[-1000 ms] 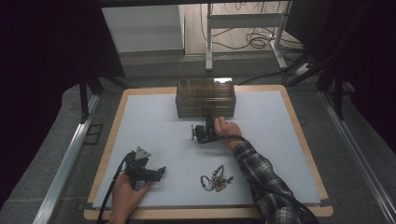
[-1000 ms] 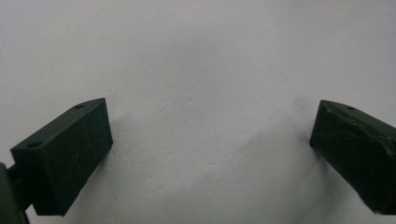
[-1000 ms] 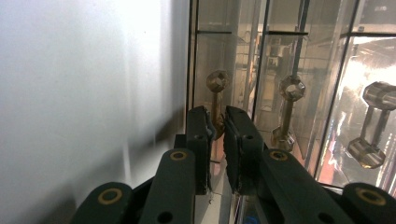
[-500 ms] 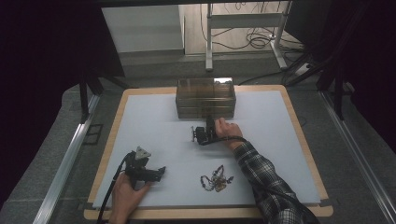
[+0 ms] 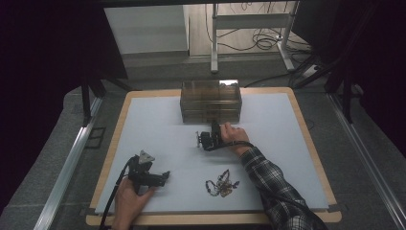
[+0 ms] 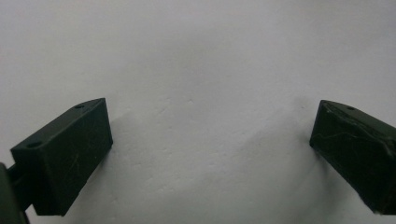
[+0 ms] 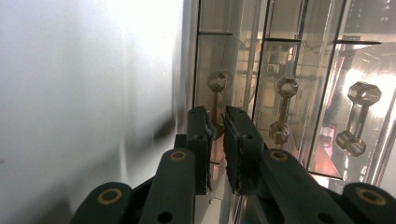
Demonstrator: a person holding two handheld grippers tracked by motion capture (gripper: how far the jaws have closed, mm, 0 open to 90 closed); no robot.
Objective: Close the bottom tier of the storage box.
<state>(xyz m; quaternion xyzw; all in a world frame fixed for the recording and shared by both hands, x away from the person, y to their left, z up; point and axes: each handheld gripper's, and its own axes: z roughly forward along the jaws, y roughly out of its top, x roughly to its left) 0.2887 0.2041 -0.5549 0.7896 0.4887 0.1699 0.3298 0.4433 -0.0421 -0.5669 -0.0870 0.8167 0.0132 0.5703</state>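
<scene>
Nothing has shifted: the right gripper stays pinched on the bottom drawer's handle, drawer unopened; the left gripper rests spread.

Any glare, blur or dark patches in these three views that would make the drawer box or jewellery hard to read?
High view: dark surroundings, evenly lit mat, jewellery small and indistinct. Left gripper view: soft shadows beside the fingers, otherwise plain. Right gripper view: strong glare washes out the mat; reflections clutter the clear drawer box, though its handles read sharply.

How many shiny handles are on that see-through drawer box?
3 show in the right gripper view: one handle between the right gripper jaws, a middle handle, a far handle. Others may be hidden.
</scene>
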